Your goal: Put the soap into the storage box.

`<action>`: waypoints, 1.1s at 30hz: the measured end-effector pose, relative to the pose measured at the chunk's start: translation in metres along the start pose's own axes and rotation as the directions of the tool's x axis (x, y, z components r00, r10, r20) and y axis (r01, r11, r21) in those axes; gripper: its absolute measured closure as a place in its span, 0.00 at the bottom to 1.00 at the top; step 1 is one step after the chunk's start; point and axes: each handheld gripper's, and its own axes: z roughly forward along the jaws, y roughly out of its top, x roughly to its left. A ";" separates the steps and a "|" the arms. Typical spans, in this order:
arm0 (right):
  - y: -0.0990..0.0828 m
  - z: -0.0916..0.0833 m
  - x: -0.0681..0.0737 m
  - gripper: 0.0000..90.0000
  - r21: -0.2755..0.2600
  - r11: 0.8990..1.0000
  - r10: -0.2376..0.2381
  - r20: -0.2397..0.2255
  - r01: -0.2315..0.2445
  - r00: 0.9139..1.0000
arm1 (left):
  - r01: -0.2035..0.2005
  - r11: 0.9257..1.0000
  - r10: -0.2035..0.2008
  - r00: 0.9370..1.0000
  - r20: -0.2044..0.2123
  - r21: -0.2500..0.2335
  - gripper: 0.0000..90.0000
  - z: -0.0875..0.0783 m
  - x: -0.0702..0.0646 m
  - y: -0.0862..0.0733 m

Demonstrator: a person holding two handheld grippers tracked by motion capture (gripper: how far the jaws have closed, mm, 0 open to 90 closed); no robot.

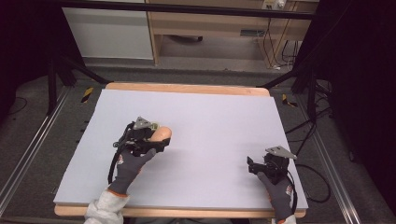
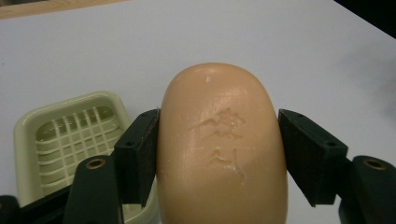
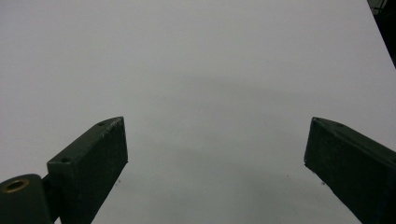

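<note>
- The left gripper (image 2: 219,154) has its two black jaws clamped on a peach-coloured bar of soap (image 2: 222,144), one pad pressed flat against each long side of the bar.
- The soap's rounded end juts forward past the jaw tips; its upper face carries a worn, embossed mark near the middle.
- Just beside the gripper, low on the left of the left gripper view, sits a pale cream soap dish (image 2: 70,135) with a slatted grid floor. It lies on the table, and the soap is held clear of it, not resting in it.
- From the high view, the left gripper (image 1: 156,140) is over the left-centre of the table, the soap (image 1: 161,135) poking out toward the middle, a grey-gloved hand (image 1: 128,168) behind it.
- The right gripper (image 3: 215,149) has its jaws standing wide apart, nothing but bare sheet between them.
- In the high view the right gripper (image 1: 251,165) sits near the table's front right corner, well apart from the soap, with the other gloved hand (image 1: 280,191) holding it.
- The table (image 1: 210,116) is covered with a light grey sheet, a wooden edge showing at far and near sides.
</note>
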 end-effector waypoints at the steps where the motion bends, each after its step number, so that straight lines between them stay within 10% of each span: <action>1: 0.000 0.000 0.000 0.07 0.000 1.000 0.001 -0.001 -0.001 1.000 | 0.002 1.000 -0.002 1.000 -0.004 0.000 0.36 0.000 0.001 0.000; 33: 0.000 0.000 0.000 0.07 -0.002 1.000 0.007 -0.008 -0.007 1.000 | 0.071 0.997 -0.071 0.993 -0.089 -0.012 0.36 -0.002 0.041 0.004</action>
